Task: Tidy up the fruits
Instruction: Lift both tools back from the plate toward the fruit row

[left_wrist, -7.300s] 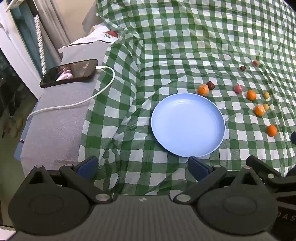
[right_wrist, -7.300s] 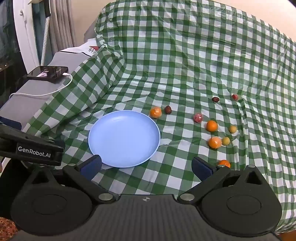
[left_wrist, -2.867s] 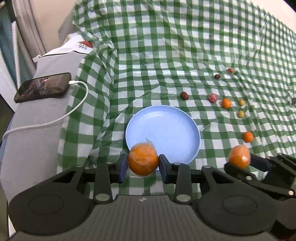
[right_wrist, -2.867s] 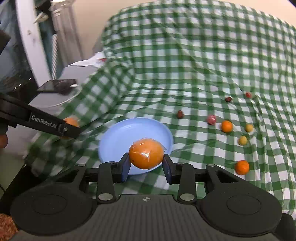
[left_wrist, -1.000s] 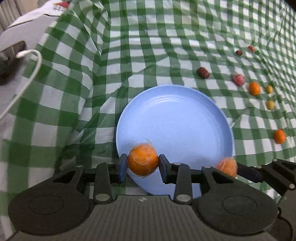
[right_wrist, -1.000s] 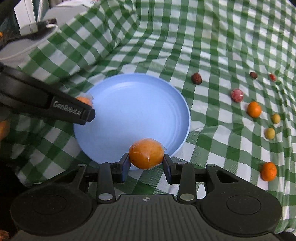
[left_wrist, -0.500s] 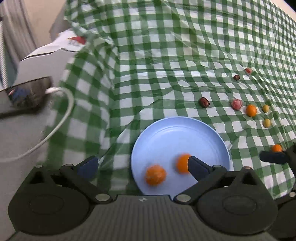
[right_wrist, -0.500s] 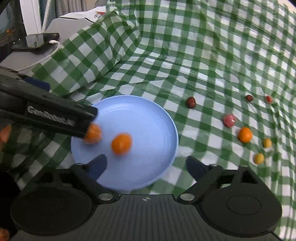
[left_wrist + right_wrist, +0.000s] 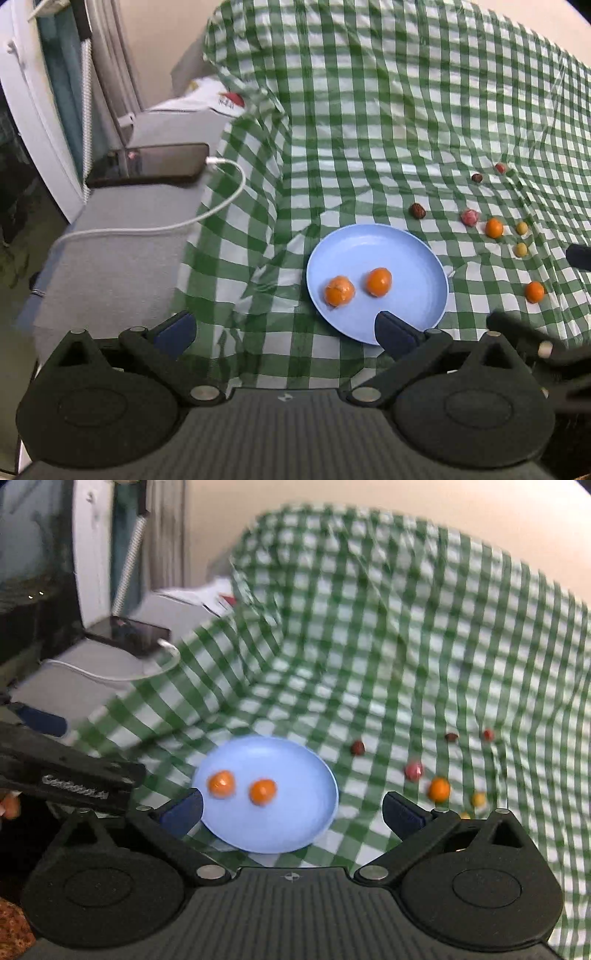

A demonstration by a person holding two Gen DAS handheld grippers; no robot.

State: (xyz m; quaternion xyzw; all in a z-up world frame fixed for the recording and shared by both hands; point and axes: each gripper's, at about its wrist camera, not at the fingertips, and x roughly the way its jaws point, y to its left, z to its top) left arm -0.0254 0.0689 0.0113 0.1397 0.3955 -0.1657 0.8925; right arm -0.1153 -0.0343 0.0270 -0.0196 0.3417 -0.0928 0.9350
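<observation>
A light blue plate (image 9: 406, 258) (image 9: 288, 827) lies on the green checked cloth with two wrapped oranges (image 9: 339, 291) (image 9: 379, 282) side by side in it. In the right wrist view the same pair (image 9: 221, 783) (image 9: 262, 792) appears blurred. My left gripper (image 9: 282, 328) is open and empty, above the plate's near edge. My right gripper (image 9: 291, 808) has its jaws opening, nothing between them, also above the plate's near side. Loose on the cloth to the right lie another orange (image 9: 494, 227), a fourth orange (image 9: 535, 291), two small yellow fruits (image 9: 521, 228), a pink one (image 9: 470, 217) and dark ones (image 9: 417, 211).
A phone (image 9: 147, 164) on a white cable (image 9: 166, 225) lies on the grey surface left of the cloth. The cloth rises in folds behind the plate. The left gripper's black body (image 9: 74, 775) crosses the right wrist view at the left. A white door frame stands far left.
Both grippers have let go of their oranges, which now rest in the plate. Both jaws went from shut to wide, and both grippers rose and pulled back from the plate.
</observation>
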